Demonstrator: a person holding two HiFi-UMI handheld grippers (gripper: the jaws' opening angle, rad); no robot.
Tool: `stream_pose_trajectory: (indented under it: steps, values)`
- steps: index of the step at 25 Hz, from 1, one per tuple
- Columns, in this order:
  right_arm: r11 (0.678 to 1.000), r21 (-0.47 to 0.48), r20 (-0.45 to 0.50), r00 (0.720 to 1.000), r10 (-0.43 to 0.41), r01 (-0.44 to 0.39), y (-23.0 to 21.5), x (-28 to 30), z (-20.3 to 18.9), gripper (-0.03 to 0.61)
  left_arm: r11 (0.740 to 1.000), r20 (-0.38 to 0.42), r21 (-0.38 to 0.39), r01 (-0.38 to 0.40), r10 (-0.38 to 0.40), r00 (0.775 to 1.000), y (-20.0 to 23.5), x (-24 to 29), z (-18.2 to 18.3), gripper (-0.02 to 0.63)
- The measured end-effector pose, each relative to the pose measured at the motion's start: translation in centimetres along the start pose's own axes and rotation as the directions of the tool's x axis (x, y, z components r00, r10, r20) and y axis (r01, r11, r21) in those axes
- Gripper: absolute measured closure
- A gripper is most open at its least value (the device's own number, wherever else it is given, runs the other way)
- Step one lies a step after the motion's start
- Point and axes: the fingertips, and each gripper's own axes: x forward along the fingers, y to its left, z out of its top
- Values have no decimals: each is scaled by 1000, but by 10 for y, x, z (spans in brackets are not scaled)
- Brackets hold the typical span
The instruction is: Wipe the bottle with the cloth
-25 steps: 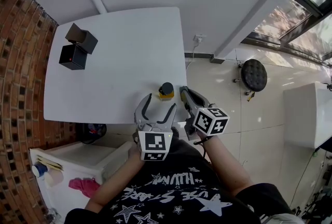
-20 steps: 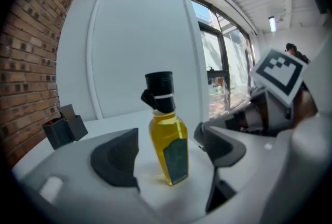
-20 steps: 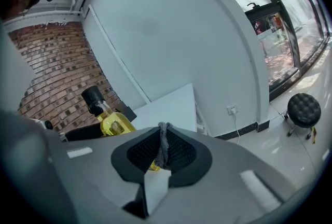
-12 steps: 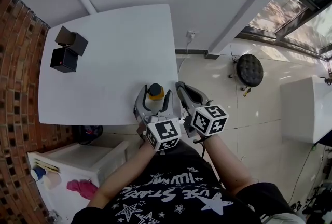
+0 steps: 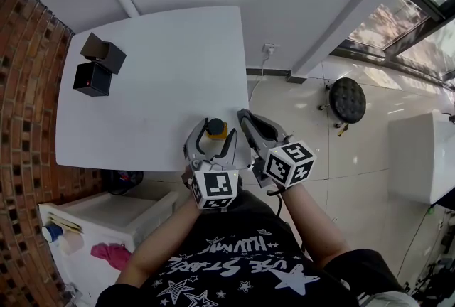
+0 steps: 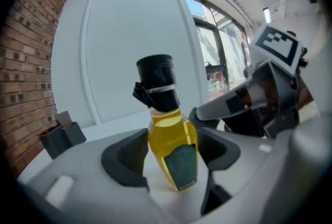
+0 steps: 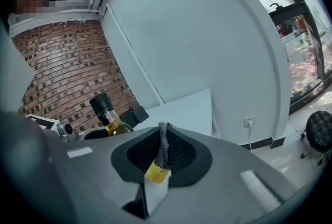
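A small bottle (image 5: 215, 128) of yellow liquid with a black cap stands upright near the front edge of the white table (image 5: 156, 71). My left gripper (image 5: 211, 136) straddles it. In the left gripper view the bottle (image 6: 171, 140) fills the gap between the jaws, which are closing, and both pads touch its sides. My right gripper (image 5: 247, 122) hovers just right of the bottle, beyond the table's edge. It is shut on a thin grey cloth (image 7: 163, 148) with a yellow bit at its lower end, pinched upright between the pads.
Two black boxes (image 5: 98, 65) sit at the table's far left corner, next to the brick wall (image 5: 28, 106). A white cabinet (image 5: 106, 220) stands below the table's front left. A black stool (image 5: 348, 101) is on the tiled floor to the right.
My left gripper moved forward until the bottle stood between its jaws, then the jaws narrowed onto it. The right gripper stayed close beside with the cloth.
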Motion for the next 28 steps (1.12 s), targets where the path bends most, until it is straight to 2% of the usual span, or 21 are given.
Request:
stream_pose_trajectory:
  steps: [2, 4, 9, 13, 17, 19, 20, 22, 25, 28]
  values:
    - [999, -10, -5, 999, 33, -33, 6, 1, 2, 540, 995, 32, 32, 97, -98, 995, -4, -3, 0, 322]
    - [998, -18, -17, 998, 66, -66, 11, 1, 2, 540, 976, 60, 75, 204, -208, 976, -9, -7, -2, 322]
    - [985, -21, -62, 983, 171, -172, 27, 1, 1, 540, 895, 83, 166, 414, -431, 899, -15, -16, -2, 324]
    - [973, -26, -87, 970, 227, -230, 36, 1, 1, 540, 824, 80, 223, 521, -548, 832, -20, -23, -3, 324]
    - [967, -14, -100, 963, 250, -253, 44, 2, -1, 540, 761, 75, 255, 596, -630, 773, -22, -29, -4, 327]
    - [966, -20, -109, 961, 253, -257, 48, 2, -4, 540, 736, 66, 267, 622, -658, 750, -22, -33, -6, 327]
    - [966, -21, -111, 961, 254, -258, 50, 3, -5, 540, 730, 62, 271, 628, -664, 745, -22, -34, -6, 327]
    - [966, -17, -111, 961, 253, -257, 52, 2, -7, 540, 733, 63, 256, 630, -663, 746, -22, -35, -5, 327]
    - [968, -5, -101, 964, 247, -249, 53, 1, -7, 540, 766, 116, 182, 617, -639, 760, -18, -37, 6, 317]
    - [968, -9, -86, 965, 248, -249, 53, -2, 0, 540, 792, 124, 172, 585, -607, 785, -12, -43, 12, 293]
